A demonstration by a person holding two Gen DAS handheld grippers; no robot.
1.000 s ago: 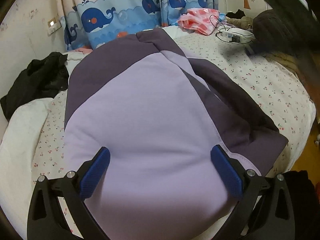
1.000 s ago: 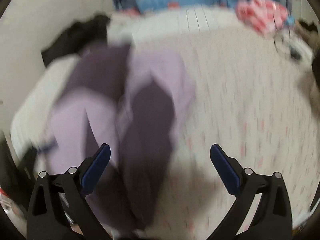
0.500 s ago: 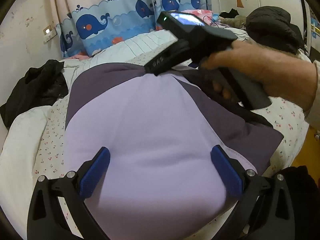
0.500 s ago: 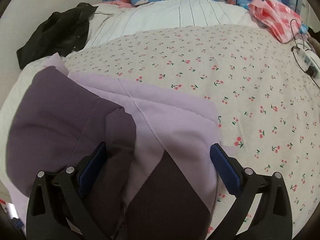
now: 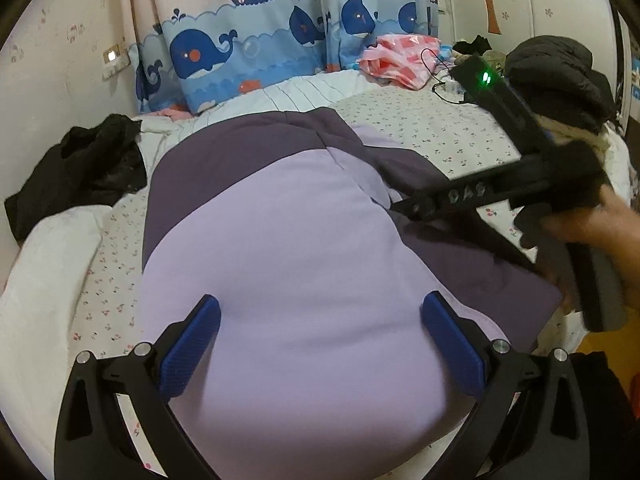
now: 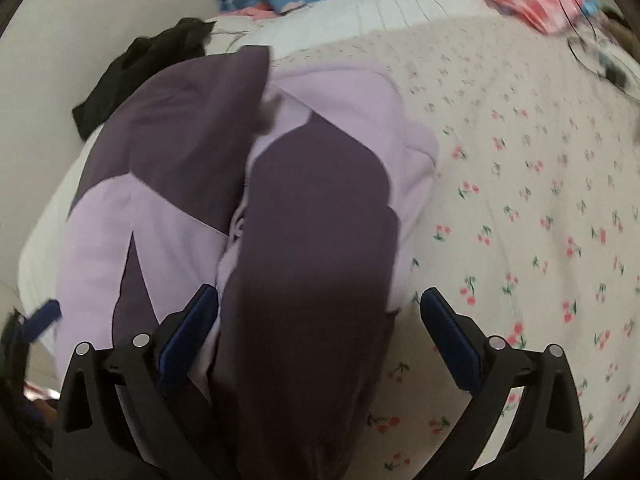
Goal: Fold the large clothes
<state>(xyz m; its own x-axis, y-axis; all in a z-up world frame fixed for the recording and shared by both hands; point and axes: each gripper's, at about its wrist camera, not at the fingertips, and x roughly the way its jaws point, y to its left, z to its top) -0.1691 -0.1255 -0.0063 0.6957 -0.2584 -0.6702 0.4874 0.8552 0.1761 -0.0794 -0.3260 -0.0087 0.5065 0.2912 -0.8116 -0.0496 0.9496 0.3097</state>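
The lilac and dark purple sweatshirt [image 5: 280, 248] lies spread on the cherry-print bed sheet [image 6: 520, 200]. Left hand-held gripper [image 5: 320, 340] hangs over its pale panel, blue pads wide apart, released. Right hand-held gripper [image 6: 318, 336] spreads just as wide above a dark purple sleeve [image 6: 316, 220], grasping nothing.

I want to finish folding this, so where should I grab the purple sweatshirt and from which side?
Probably the dark sleeve lying lengthwise over the sweatshirt. Its cuff end sits between the open fingers of the right hand-held gripper, and its edge stands raised off the bed, so come in from the near, right side and pinch that edge.
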